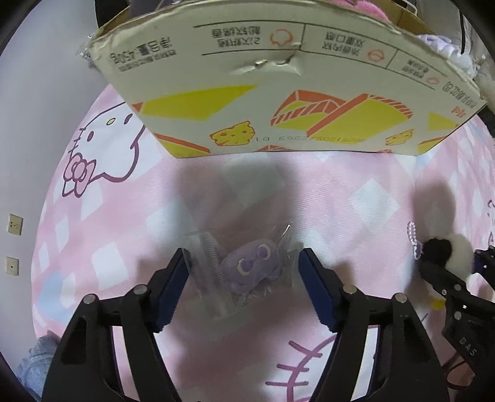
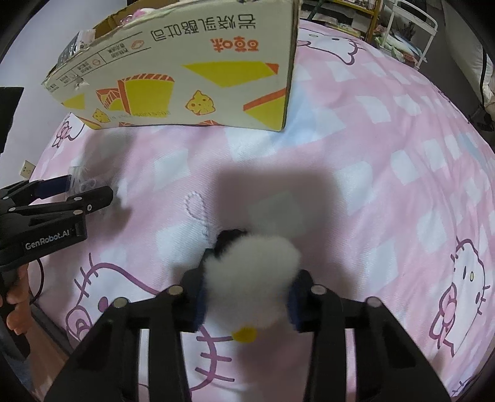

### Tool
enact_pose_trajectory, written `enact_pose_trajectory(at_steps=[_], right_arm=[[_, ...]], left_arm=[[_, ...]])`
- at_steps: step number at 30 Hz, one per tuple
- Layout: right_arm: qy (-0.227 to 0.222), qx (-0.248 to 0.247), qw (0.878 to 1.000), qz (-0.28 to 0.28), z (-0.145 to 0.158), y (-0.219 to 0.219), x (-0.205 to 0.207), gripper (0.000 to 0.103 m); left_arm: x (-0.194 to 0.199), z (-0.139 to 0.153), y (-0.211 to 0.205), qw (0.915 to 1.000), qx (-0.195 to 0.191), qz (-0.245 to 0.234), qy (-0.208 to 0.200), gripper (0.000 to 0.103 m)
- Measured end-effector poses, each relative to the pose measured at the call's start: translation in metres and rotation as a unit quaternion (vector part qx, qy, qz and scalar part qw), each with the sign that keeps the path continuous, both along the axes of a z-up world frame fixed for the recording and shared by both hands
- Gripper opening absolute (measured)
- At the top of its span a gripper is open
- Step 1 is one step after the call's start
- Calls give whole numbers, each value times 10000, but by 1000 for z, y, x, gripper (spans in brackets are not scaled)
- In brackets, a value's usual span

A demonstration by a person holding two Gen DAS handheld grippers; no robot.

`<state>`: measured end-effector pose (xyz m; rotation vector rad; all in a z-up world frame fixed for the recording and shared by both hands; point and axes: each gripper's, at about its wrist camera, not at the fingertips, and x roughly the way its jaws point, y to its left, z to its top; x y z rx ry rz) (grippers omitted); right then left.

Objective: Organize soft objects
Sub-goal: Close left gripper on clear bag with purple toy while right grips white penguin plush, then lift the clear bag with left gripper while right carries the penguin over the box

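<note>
My left gripper (image 1: 243, 272) holds a clear plastic bag with a small purple plush (image 1: 252, 267) between its blue pads, above the pink bedspread. The bag fills the gap between the pads. My right gripper (image 2: 246, 293) is shut on a white fluffy plush (image 2: 250, 275) with a black ear and a yellow part. That plush also shows at the right edge of the left wrist view (image 1: 454, 250). The left gripper shows in the right wrist view (image 2: 71, 191) at far left. A cardboard box (image 1: 278, 83) printed with yellow shapes stands ahead of both grippers, also in the right wrist view (image 2: 198, 77).
The pink Hello Kitty bedspread (image 2: 386, 160) covers the bed. Pink and purple soft things (image 1: 365, 4) lie inside the open box. A beaded purple charm (image 1: 414, 241) hangs by the white plush. A white wall with sockets (image 1: 15, 224) is left. A metal rack (image 2: 402, 31) stands behind the bed.
</note>
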<state>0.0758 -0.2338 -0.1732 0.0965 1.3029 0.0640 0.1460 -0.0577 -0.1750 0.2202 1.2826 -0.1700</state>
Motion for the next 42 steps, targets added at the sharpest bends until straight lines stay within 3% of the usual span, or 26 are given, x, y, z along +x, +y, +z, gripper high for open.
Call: enact_pose_trajectory(at_steps=[14, 16, 23, 26, 28, 31, 42], right_arm=[[-199, 156, 9996, -128, 11, -10, 2, 42], [-313, 206, 9992, -166, 15, -13, 1, 41], [-483, 339, 9980, -231, 22, -19, 2, 41], [-480, 330, 9981, -190, 22, -19, 3, 41], [-519, 348, 9979, -188, 21, -19, 1, 41], [-667, 345, 9970, -181, 26, -17, 1, 41], [-1694, 389, 9847, -162, 63, -20, -8, 41]], left_arm=[[-2, 6, 15, 9997, -151, 162, 46, 65], [-3, 7, 20, 9996, -201, 185, 24, 51], [5, 10, 36, 9977, -514, 432, 43, 43], [3, 19, 41, 9966, -688, 456, -80, 32], [3, 24, 47, 9956, -802, 468, -127, 19], [-3, 35, 51, 9924, -1064, 564, -259, 11], [-34, 79, 30, 9878, -1144, 54, -1056, 4]])
